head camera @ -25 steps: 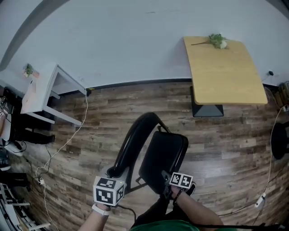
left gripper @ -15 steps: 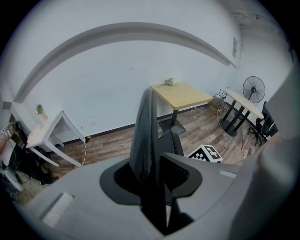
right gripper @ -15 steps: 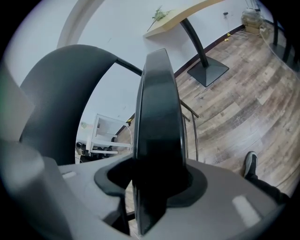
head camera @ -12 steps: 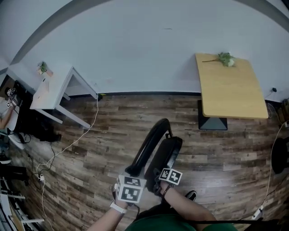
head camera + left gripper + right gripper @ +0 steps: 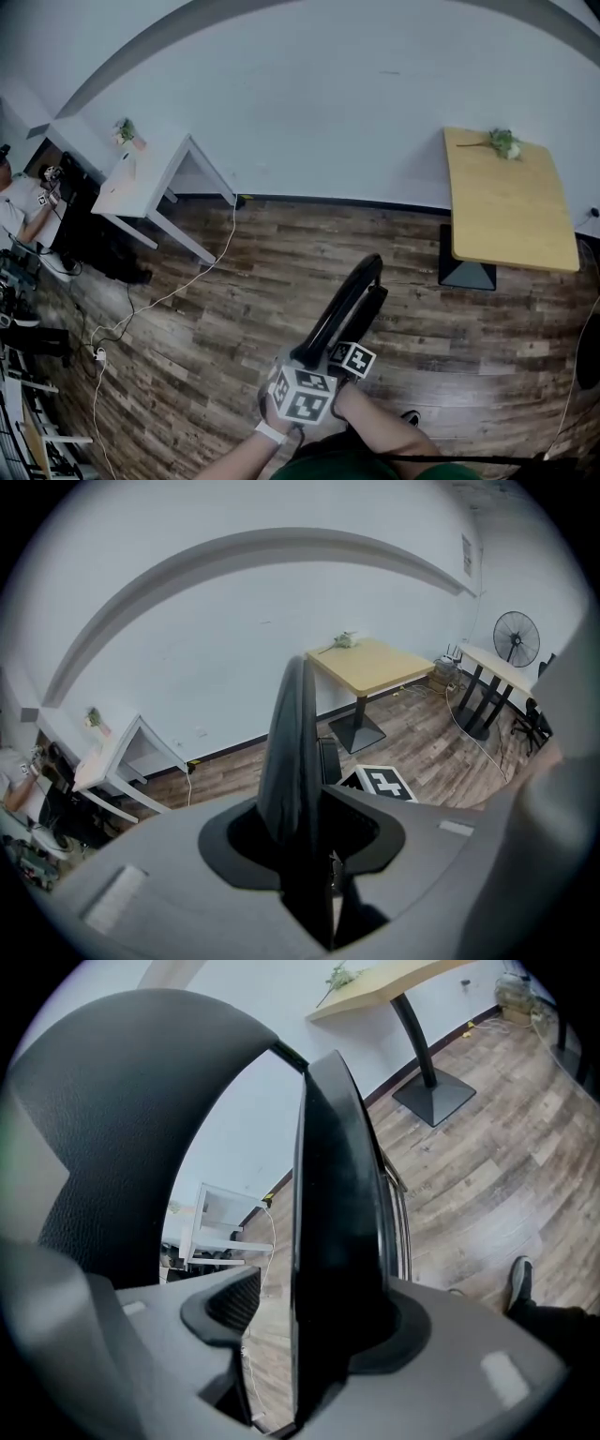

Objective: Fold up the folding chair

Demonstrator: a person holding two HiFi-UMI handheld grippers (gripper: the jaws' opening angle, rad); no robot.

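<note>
Well, I am holding the black metal folding chair (image 5: 343, 302) from above with both tools, because closing it takes one grip on each half. The left tool (image 5: 298, 834) is clenched on the rim of the dark padded backrest (image 5: 287, 742), which is steadying the frame upright on the brown wood-plank floor (image 5: 216, 309) just in front of me. The right tool (image 5: 309, 1340) is opening at this moment. The thin black seat panel (image 5: 333, 1204) is standing edge-on between its jaws, lying against one of them while floor is showing through a gap at the other, so I am judging that this grip is letting go rather than pressing. The seat is lying nearly flat against the backrest, and in the head view the chair is reading as one narrow dark blade, so the fold is looking almost finished to me.
</note>
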